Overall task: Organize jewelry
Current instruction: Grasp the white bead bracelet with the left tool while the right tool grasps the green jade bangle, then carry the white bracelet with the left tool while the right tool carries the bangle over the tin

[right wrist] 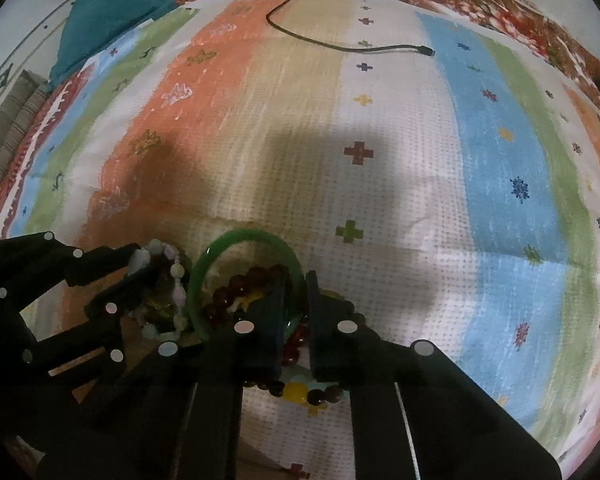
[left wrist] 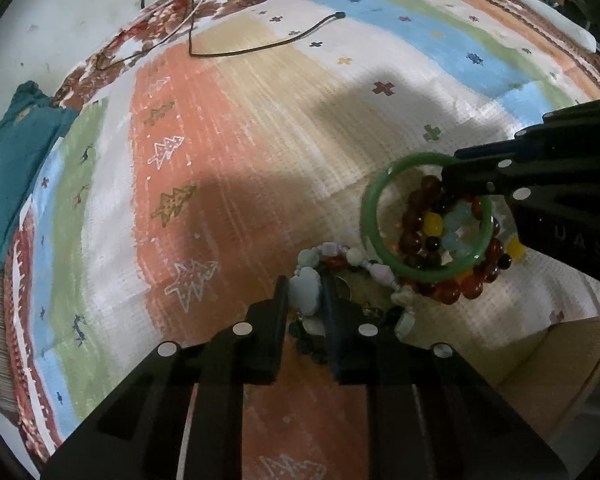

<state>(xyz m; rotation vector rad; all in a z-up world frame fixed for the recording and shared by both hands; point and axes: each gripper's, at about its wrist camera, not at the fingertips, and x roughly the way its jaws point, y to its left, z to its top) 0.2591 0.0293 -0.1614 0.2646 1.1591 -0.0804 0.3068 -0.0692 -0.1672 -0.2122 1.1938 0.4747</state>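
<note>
- Two grippers down on one heap of jewelry, both angled steeply toward the striped blanket (left wrist: 228,152) beneath it.
- Left gripper (left wrist: 305,294): jaws drawn in narrow on a pale bead of the pastel bead bracelet (left wrist: 354,258), pads pressing it from both sides; rest of that strand trailing loosely to the right toward the red bead bracelet (left wrist: 448,290).
- Right gripper (right wrist: 296,304): jaws nearly together, pinching the near rim of the green bangle (right wrist: 236,238); bangle lying over the red beads, with a yellow bead (left wrist: 433,225) and pale blue stones showing through its ring.
- Cardboard box (left wrist: 560,356) just beside the pile at the lower right of the left wrist view; likely the destination, though interior not visible.
- Step in hand, as judged: grasping, one piece per gripper, nothing lifted yet.
- Next move calls for: slow lift of each piece, drawing apart so the pastel strand slides free of the red beads and the bangle comes off the heap without dragging anything along.
- Worth watching: thin hard bangle rim apt to slip from a narrow pinch; pastel strand held by one bead only, so likely to swing; red beads possibly snagged under both.
- Black cable (right wrist: 340,45) lying well apart at the far end of the blanket, no hindrance.
</note>
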